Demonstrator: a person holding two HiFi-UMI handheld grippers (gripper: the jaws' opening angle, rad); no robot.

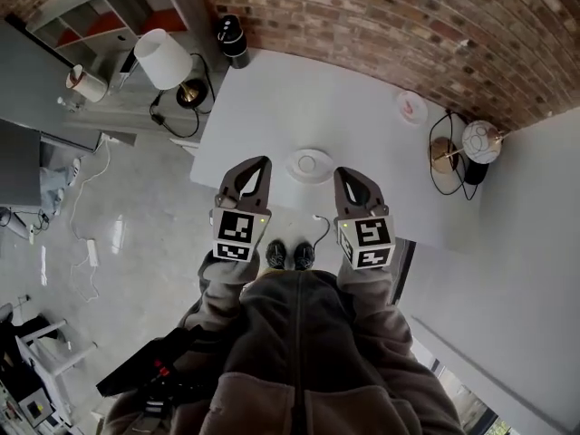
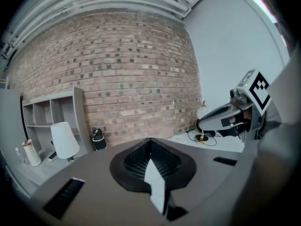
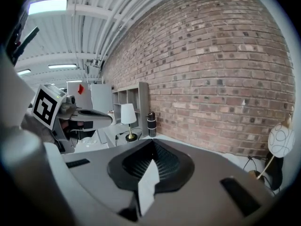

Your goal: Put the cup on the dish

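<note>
With left gripper [image 1: 264, 160] and right gripper [image 1: 340, 171] both shut tight on nothing above the table [image 1: 272, 98], and the cup [image 1: 308, 162] apparently seated on the dish [image 1: 294, 172] between their tips, risks tipping it by swinging low across the rim.

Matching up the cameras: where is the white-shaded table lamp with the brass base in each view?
Head view: white-shaded brass-based table lamp, upper left.
Left gripper view: lower left.
Right gripper view: left of centre.
Shared landmark: black cylinder by the brick wall, right of the lamp.
</note>
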